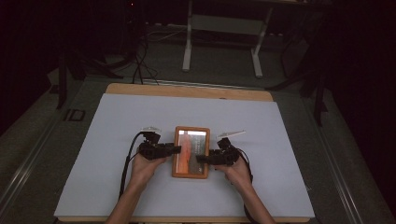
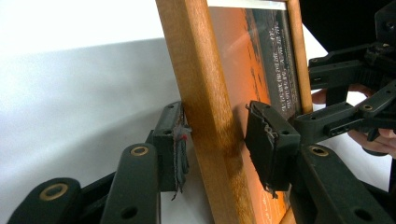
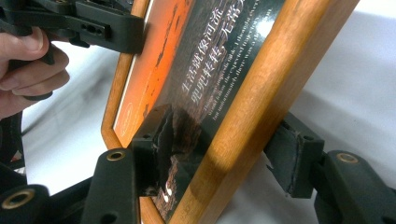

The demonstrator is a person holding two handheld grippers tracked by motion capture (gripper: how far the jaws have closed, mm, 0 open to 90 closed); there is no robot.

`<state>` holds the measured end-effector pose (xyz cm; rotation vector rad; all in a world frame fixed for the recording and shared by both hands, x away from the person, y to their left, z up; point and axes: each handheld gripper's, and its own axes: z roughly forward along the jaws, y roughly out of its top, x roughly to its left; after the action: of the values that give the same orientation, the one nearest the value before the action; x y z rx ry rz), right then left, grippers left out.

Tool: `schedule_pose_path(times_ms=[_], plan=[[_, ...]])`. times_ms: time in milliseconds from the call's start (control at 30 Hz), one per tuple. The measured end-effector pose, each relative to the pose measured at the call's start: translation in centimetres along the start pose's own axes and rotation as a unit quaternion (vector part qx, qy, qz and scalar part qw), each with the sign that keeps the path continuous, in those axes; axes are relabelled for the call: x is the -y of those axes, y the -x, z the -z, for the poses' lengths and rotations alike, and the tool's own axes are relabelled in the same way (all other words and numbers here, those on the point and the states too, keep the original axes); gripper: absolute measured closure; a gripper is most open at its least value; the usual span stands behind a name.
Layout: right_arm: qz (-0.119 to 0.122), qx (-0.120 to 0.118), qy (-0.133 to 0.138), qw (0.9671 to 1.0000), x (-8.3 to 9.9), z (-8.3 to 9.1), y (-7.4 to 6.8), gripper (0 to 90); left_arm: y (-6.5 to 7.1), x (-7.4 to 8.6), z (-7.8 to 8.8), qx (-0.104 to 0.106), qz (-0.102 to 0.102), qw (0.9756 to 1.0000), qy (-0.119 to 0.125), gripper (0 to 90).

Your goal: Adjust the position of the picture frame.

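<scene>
A wooden picture frame (image 1: 191, 151) with an orange and black print and white lettering sits at the middle of the white sheet. My left gripper (image 1: 176, 149) is shut on its left rail: in the left gripper view (image 2: 219, 140) one pad presses the rail's outer side and the other the glass. My right gripper (image 1: 200, 158) is shut on the right rail, and the right gripper view (image 3: 224, 154) shows the frame (image 3: 243, 93) tilted between the pads. A hand holds each gripper. I cannot tell whether the frame touches the sheet.
The white sheet (image 1: 140, 116) covers a wooden table whose far edge (image 1: 187, 91) shows bare. Beyond it on the dark floor stand a white stand's legs (image 1: 187, 46) and some cables (image 1: 140, 65). Dark stands sit at both sides.
</scene>
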<state>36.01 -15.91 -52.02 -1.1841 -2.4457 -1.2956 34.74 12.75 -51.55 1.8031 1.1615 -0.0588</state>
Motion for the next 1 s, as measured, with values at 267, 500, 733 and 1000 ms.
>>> schedule_pose_path(times_ms=[267,500,733,1000], plan=[[-0.01,-0.003,0.0,0.9999,0.0,-0.2,0.3,43.2,-0.2,0.1,-0.3,0.001,0.013,0.9999,0.0,58.2],[-0.014,0.009,-0.002,0.9999,0.1,-0.2,0.4,44.1,-0.9,0.1,-0.7,0.002,0.035,0.9994,-0.01,57.1],[-0.026,0.019,-0.002,0.9995,0.3,-0.3,0.9,45.9,-1.7,0.3,-1.2,0.01,0.054,0.9983,-0.02,55.1],[-0.04,0.034,-0.001,0.9986,0.4,-0.1,0.5,45.6,-2.0,0.0,-1.6,0.022,0.041,0.9986,-0.026,54.8]])
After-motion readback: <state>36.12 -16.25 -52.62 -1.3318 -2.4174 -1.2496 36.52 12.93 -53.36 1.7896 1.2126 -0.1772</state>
